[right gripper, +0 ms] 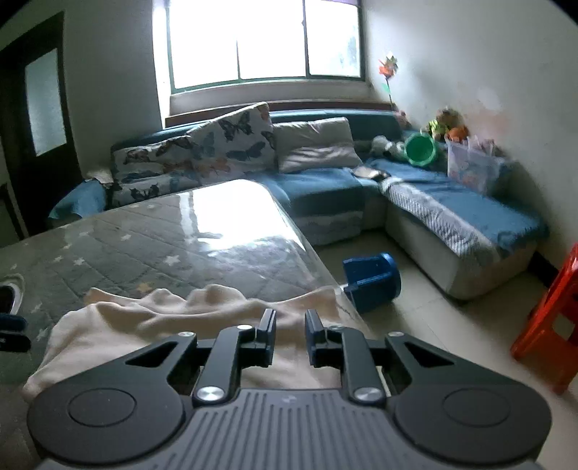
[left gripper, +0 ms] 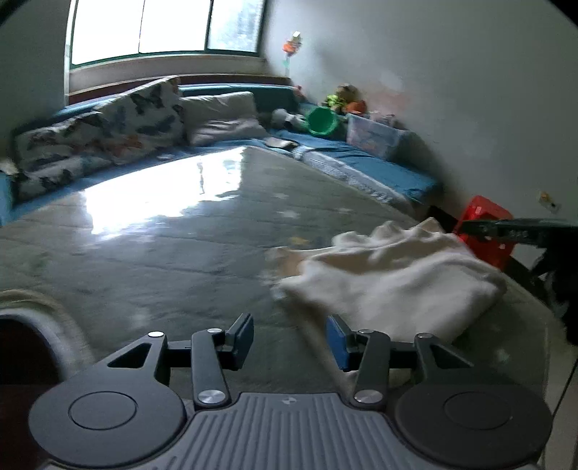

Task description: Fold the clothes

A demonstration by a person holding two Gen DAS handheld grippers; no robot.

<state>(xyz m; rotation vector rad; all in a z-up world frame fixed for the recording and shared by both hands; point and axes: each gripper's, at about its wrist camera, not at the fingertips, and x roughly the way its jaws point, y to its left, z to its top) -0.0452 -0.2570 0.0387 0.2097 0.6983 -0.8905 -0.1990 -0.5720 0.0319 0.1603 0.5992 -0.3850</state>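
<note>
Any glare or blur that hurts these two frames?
Left wrist view: window glare washes out the table, and the cream garment is motion-smeared. Right wrist view: the same glare patch, sharper overall, window blown out, fisheye bending at the edges.

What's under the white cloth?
The cloth lies crumpled on the table, which has a grey starry quilted cover under a shiny clear sheet. Whatever else might sit beneath the cloth is covered, so I cannot tell.
</note>
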